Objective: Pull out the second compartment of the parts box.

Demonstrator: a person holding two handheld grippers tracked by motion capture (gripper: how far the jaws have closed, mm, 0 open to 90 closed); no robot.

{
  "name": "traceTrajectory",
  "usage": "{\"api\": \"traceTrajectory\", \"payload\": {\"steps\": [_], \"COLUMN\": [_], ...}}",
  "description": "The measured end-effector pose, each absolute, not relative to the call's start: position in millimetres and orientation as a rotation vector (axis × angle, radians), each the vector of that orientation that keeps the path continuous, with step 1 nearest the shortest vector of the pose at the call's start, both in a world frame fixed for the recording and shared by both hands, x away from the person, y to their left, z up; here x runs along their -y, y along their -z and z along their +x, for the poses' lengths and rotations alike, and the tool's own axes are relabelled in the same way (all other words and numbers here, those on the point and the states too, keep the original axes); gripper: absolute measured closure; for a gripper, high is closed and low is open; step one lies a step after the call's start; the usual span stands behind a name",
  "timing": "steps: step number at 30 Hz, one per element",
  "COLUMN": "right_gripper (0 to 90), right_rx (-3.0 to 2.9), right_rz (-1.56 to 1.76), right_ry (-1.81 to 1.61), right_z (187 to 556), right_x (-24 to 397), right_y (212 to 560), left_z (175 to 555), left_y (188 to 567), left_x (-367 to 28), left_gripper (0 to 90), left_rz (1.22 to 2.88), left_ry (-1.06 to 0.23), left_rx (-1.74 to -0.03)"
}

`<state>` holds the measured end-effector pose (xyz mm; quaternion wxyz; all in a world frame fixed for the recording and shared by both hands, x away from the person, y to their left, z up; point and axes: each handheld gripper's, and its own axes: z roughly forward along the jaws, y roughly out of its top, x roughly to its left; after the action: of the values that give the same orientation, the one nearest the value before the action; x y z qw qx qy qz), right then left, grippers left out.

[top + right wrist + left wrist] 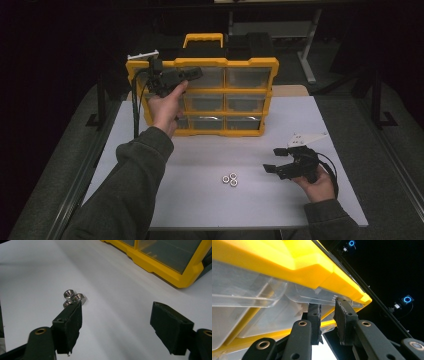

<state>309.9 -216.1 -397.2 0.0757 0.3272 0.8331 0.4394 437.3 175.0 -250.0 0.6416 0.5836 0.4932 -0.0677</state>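
Note:
A yellow organizer (225,62) with several clear drawers stands upright at the back of the white table (200,205). My left gripper (196,74) is raised against its upper row. In the left gripper view my left gripper (327,303) has its jaws drawn close, pinching the lip of a clear drawer (312,293) under the yellow frame (299,260). Three small metal nuts (230,179) lie together on the table. My right gripper (274,160) hovers just right of them, open with nothing between its jaws. In the right gripper view the nuts (75,297) sit beside the left jaw of my right gripper (117,307).
The organizer's yellow carry handle (203,39) sticks up behind it, and its lower corner (160,267) reaches toward the right gripper. A dark table frame and floor surround the white top. Bare table lies in front of the nuts.

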Motion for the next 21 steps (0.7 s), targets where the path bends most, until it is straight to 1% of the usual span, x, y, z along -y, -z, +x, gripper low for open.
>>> {"api": "traceTrajectory", "payload": {"steps": [6, 12, 21], "right_gripper": [26.1, 25.8, 25.6], "right_rx": [-2.494, -2.487, -2.492], "right_rz": [0.972, 0.983, 0.979], "right_ry": [-1.322, -1.316, -1.301], "right_z": [309, 309, 309], "right_x": [217, 219, 219], "right_y": [397, 399, 400], "left_z": [436, 430, 423], "left_y": [251, 254, 255], "left_x": [-177, -183, -185], "left_gripper": [75.5, 76.0, 76.4], "left_rz": [1.327, 1.279, 1.282], "left_ry": [0.167, 0.218, 0.236], "left_rx": [-1.123, -1.107, -1.098]}}
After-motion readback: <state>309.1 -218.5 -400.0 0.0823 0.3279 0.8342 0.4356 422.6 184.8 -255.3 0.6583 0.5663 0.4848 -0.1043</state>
